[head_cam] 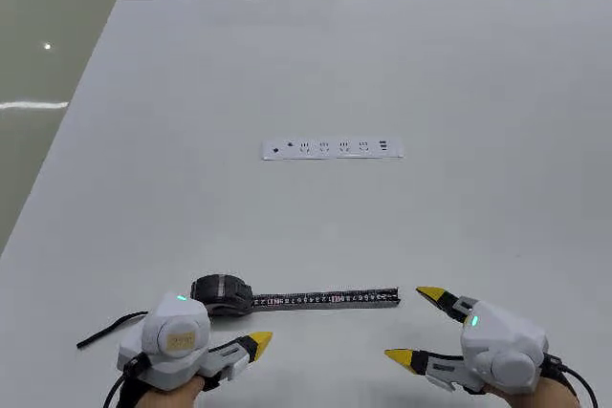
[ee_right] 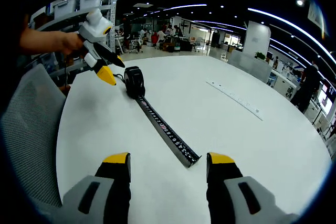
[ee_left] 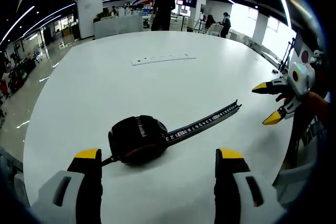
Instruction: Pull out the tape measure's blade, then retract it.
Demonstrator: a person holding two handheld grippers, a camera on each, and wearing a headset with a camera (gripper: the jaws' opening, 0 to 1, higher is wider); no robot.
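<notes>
A black tape measure (head_cam: pixel 222 293) lies on the white table (head_cam: pixel 316 64) near the front edge. Its dark blade (head_cam: pixel 330 299) is drawn out flat on the table toward the right. My left gripper (head_cam: pixel 237 330) is open just in front of the case (ee_left: pixel 137 139), which sits ahead of its jaws untouched. My right gripper (head_cam: pixel 413 324) is open beside the blade's free end (ee_right: pixel 191 158), which lies just ahead of the jaws and nearer the right one. The blade (ee_right: pixel 163 124) runs back to the case (ee_right: pixel 134 80), where the left gripper (ee_right: pixel 111 67) hovers.
A white power strip (head_cam: pixel 332 149) lies flat mid-table, beyond the tape measure. A thin black cord (head_cam: pixel 105 332) trails left from the case. The table's left edge (head_cam: pixel 57 150) borders a glossy floor. People and shelving stand far behind the table.
</notes>
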